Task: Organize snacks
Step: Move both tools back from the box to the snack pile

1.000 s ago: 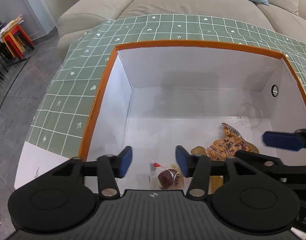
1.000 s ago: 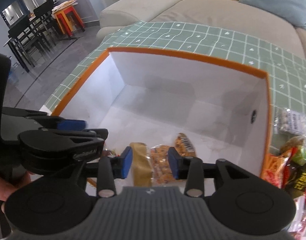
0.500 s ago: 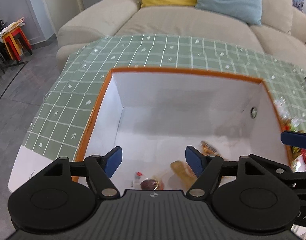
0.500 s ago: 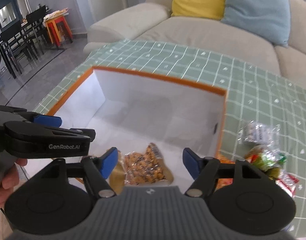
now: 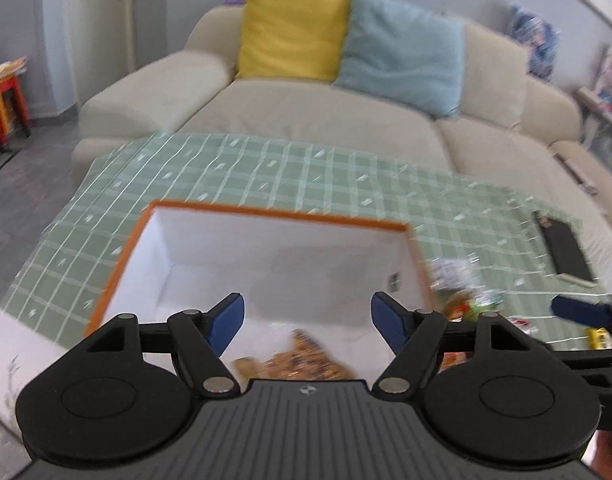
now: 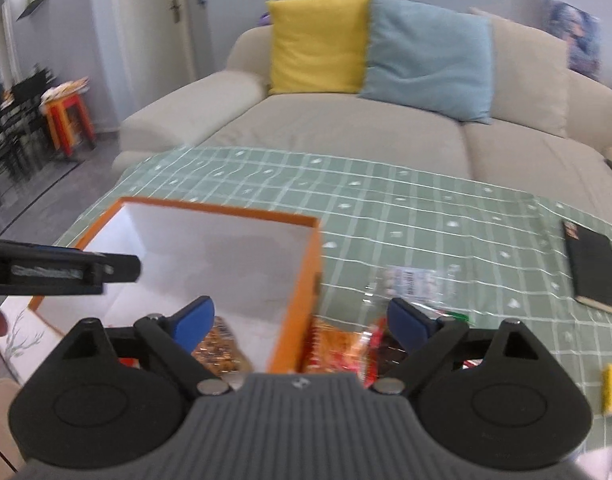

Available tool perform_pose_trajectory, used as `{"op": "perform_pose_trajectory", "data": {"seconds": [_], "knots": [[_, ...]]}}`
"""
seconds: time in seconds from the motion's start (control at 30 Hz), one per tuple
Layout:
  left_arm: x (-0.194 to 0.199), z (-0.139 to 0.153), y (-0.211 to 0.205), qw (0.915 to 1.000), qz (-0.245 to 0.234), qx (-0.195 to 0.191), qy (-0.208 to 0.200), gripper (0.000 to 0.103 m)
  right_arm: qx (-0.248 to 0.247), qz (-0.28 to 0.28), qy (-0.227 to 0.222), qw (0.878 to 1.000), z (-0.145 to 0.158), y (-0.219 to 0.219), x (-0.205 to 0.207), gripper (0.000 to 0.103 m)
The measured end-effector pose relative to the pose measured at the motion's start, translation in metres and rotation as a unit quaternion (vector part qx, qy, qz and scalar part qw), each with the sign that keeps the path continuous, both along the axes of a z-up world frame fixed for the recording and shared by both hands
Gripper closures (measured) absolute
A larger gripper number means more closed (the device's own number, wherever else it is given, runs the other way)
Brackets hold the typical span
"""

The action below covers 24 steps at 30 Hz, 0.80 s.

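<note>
Left gripper point(image 5: 307, 322) and right gripper point(image 6: 300, 322): fingers apart, just opened, nothing between them. Box point(image 5: 266, 216) holds snacks point(image 5: 306, 360); wrappers point(image 6: 346, 340) lie on the bench at its 3 o'clock.

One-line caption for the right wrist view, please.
Open right gripper, empty, above the orange-rimmed box's right wall, snack packets piled outside it on the green tablecloth.

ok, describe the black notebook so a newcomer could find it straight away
Start at the green checked tablecloth in front of the sofa. Far right of the orange-rimmed box and beyond the snack pile, the notebook lies flat, alone. It is the only plain black, rigid rectangle; everything nearby is crinkly wrapper.
</note>
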<state>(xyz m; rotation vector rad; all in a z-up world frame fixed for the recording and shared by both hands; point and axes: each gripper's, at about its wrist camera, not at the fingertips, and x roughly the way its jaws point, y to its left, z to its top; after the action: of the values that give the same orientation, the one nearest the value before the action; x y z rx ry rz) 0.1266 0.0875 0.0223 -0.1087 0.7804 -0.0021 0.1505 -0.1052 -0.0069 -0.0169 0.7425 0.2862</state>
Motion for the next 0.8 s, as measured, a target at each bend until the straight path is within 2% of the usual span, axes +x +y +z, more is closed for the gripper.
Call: {"op": "perform_pose_trajectory", "data": {"seconds": [0.13,0.27,0.57,0.67,0.8], "knots": [[-0.011,0.005,-0.034,0.9982,-0.05,0.008,-0.034,0.018,0.011,-0.032,-0.003,0.999,-0.002,-0.03,-0.011,0.008],[-0.02,0.003,-0.066,0.9934,-0.105,0.011,-0.046,0.018,0.006,-0.053,-0.008,0.999,-0.008,-0.058,-0.023,0.006],[-0.035,-0.015,-0.119,0.9792,-0.2,0.006,-0.033,0.018,-0.028,-0.078,-0.016,0.996,-0.031,-0.11,-0.051,0.004],[-0.04,-0.025,-0.133,0.9751,-0.22,0.009,-0.022,0.018,-0.037,-0.072,-0.015,0.997,-0.044,-0.124,-0.061,0.004],[-0.047,-0.042,-0.146,0.9707,-0.239,0.018,-0.004,0.018,-0.026,-0.075,0.0,0.997,-0.065,-0.144,-0.071,0.004]]}}
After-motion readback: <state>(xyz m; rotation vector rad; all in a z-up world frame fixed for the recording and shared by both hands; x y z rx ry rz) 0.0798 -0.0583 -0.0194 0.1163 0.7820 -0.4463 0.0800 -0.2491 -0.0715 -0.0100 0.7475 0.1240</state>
